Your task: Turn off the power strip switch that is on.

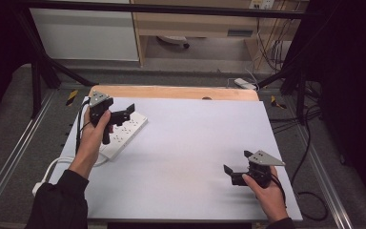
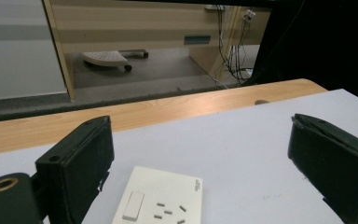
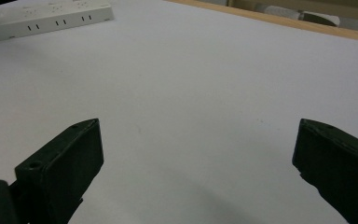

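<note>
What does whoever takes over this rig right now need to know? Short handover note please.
Left tool: open, empty, hovering over the far end of the white power strip, by its switch.
Right tool: open, empty, low over bare white table at the near right.
Done: nothing gripped or plugged in.
Left: probably closing in on the strip with the left tool; the right looks idle.

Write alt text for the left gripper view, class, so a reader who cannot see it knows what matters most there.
The left gripper hangs with its two black jaws wide open above the end of a white power strip, whose rocker switch and socket slots lie between them. The strip rests on a white table with a wooden far edge; a floor and cabinet lie beyond.
</note>
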`<state>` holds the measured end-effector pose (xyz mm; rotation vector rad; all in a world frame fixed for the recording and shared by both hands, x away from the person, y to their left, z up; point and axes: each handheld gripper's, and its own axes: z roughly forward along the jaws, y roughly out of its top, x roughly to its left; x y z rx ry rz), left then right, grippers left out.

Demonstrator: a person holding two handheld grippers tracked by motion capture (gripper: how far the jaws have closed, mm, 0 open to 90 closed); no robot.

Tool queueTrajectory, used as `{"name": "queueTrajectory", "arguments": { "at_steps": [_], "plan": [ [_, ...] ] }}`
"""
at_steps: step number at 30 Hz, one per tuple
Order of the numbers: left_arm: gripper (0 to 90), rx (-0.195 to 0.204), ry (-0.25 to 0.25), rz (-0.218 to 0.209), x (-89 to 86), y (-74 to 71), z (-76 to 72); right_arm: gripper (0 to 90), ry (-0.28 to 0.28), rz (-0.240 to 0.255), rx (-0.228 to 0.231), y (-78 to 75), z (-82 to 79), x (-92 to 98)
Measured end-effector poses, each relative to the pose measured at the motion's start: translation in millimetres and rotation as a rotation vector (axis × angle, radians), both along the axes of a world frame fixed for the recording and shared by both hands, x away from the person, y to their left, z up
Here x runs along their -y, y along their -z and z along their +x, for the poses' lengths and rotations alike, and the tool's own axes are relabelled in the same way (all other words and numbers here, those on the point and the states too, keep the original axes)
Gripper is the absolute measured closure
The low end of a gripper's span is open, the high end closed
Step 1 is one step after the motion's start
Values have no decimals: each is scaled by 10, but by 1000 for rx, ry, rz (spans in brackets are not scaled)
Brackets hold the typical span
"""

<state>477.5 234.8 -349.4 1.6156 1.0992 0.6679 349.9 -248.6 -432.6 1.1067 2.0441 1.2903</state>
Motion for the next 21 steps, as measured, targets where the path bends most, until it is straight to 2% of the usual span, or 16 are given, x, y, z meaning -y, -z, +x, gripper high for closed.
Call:
{"name": "queueTrajectory", "arguments": {
  "at_steps": [12, 15, 21],
  "plan": [
    [64, 33, 47, -4, -9, -149, -305, 22, -1, 1, 1, 2, 5, 8],
    [63, 47, 59, 22, -6, -182, -396, 21, -1, 1, 2, -1, 3, 16],
    [62, 55, 81, 22, -5, -206, -568, 20, -6, -3, 9, -1, 5, 13]
  ]
}}
